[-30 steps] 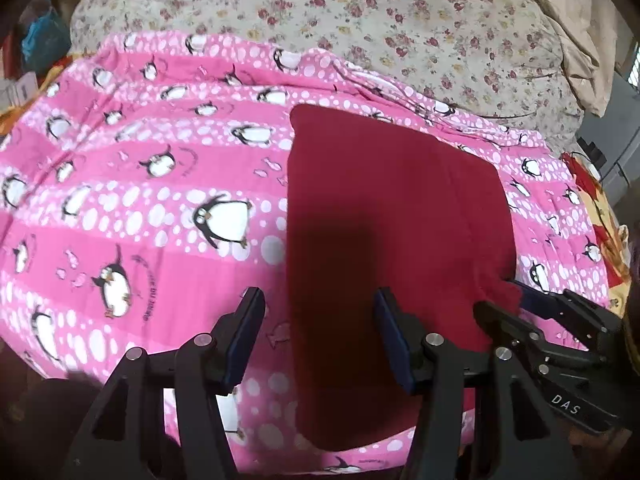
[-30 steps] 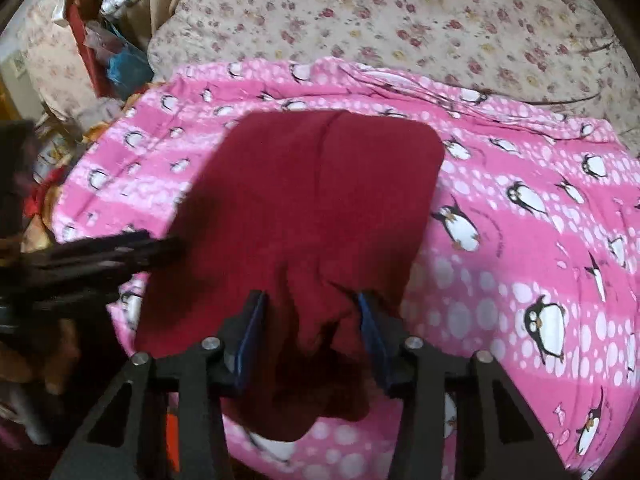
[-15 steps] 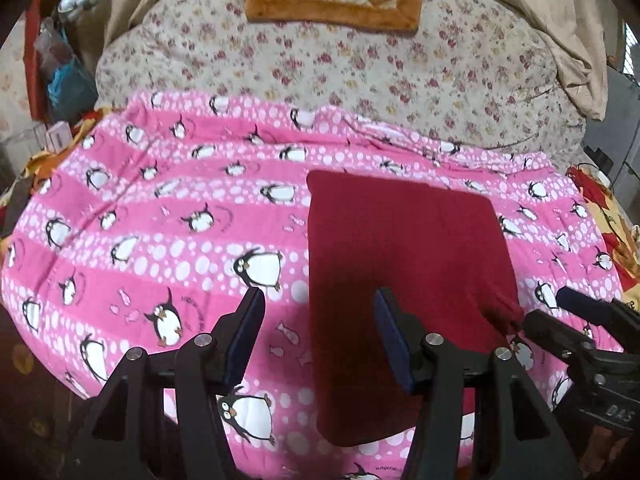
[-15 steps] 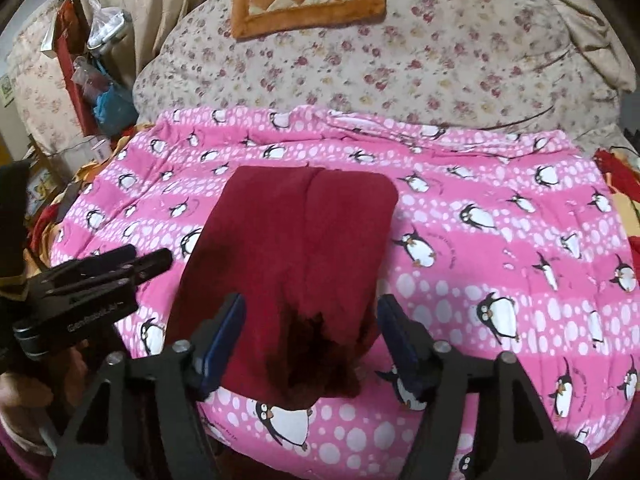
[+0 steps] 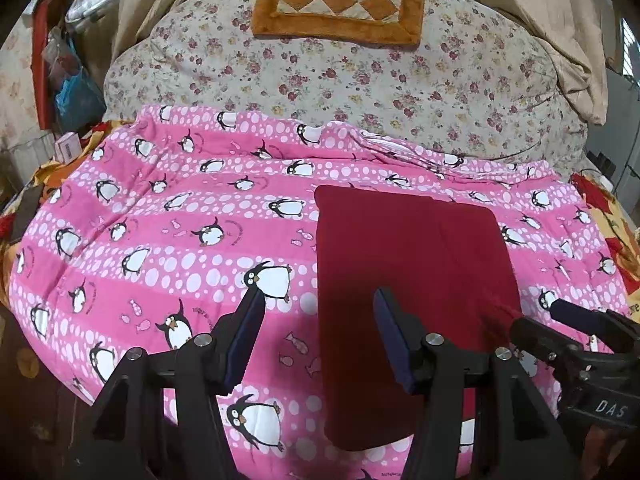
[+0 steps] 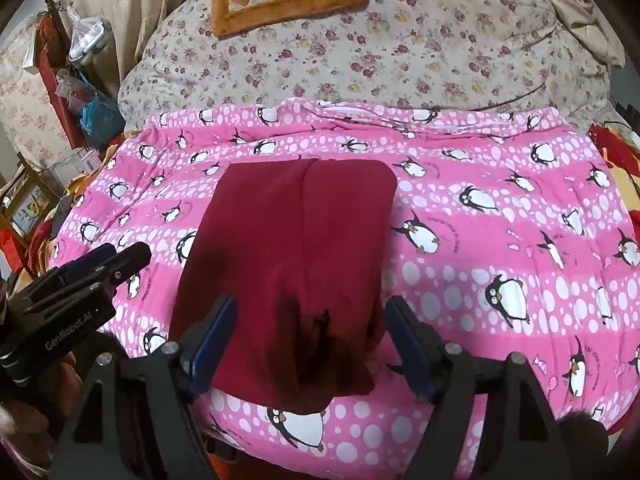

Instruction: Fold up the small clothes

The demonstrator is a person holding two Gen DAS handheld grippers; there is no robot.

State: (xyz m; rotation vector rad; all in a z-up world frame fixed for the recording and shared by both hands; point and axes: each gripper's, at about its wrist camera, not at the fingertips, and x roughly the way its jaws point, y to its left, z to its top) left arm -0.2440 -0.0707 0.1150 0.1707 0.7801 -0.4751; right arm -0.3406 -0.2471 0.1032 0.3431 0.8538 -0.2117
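Observation:
A dark red garment [image 5: 412,264] lies folded in a long rectangle on the pink penguin blanket [image 5: 168,216]. In the right wrist view the garment [image 6: 296,240] has a lengthwise fold line and a rumpled near end. My left gripper [image 5: 318,332] is open and empty, raised above the garment's near left edge. My right gripper [image 6: 310,332] is open and empty, raised above the garment's rumpled near end. The right gripper also shows in the left wrist view [image 5: 560,320], and the left gripper in the right wrist view [image 6: 120,256].
A floral quilt [image 5: 360,80] lies bunched behind the blanket, with an orange checked cushion [image 5: 340,4] on top. Bags and clutter [image 6: 88,92] stand at the far left. Red and yellow fabric [image 5: 612,216] lies at the bed's right edge.
My right gripper let go of the garment's near end and opened. Both grippers pulled back and rose, so more of the bed shows. The garment now lies flat.

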